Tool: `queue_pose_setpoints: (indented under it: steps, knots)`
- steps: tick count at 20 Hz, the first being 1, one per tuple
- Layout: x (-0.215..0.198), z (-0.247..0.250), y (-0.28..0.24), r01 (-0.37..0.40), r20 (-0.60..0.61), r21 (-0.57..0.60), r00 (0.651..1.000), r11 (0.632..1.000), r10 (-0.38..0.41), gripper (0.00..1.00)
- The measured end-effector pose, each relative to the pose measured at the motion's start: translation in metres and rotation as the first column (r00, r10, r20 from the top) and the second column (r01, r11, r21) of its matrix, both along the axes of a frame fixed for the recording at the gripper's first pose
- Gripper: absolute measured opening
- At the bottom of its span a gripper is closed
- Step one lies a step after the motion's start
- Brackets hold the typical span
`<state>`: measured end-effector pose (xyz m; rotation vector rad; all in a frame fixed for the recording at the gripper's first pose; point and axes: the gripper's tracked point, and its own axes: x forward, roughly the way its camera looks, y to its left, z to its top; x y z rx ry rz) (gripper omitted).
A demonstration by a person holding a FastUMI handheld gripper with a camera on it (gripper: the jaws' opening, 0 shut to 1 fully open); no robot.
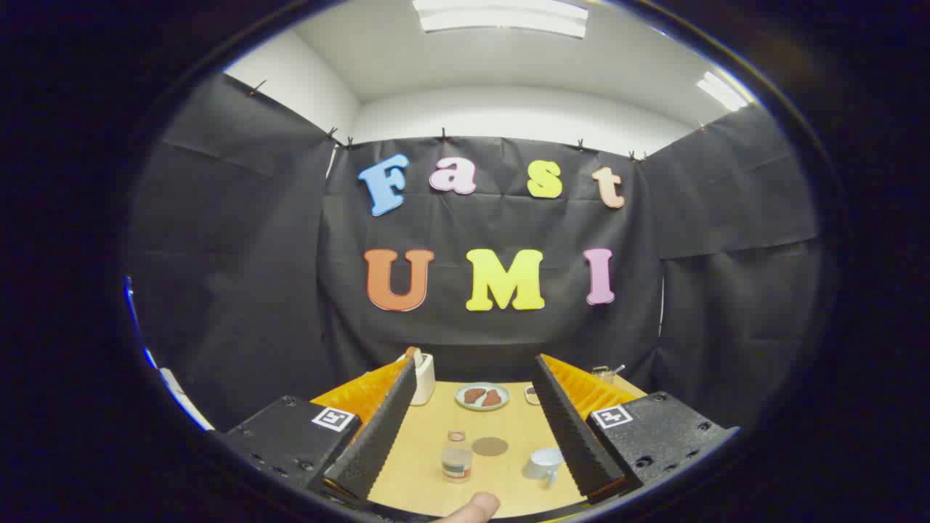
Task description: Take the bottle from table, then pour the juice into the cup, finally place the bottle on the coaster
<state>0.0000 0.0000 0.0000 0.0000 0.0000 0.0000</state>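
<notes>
A small clear bottle (456, 457) with a pale cap stands upright on the wooden table (421, 450), ahead of my gripper (472, 425) and between the lines of its two fingers. My gripper is open, held above the table, with nothing between the fingers. A round brown coaster (490, 446) lies flat just right of the bottle. A white cup (545, 463) with a handle sits further right, close to the right finger (570, 428).
A plate (482, 396) with brown food pieces rests at the far side of the table. A white container (423, 378) stands behind the left finger, and a small dish (532, 394) and a glass item (603, 373) near the right finger. A fingertip (472, 506) shows below.
</notes>
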Motion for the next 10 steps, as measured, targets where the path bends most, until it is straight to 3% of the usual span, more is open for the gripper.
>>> queue_pose_setpoints:
  steps: [10]
  knots:
    - [0.018,-0.026,0.002,0.015,-0.065,-0.013,0.998,1.000,-0.016,1.00]
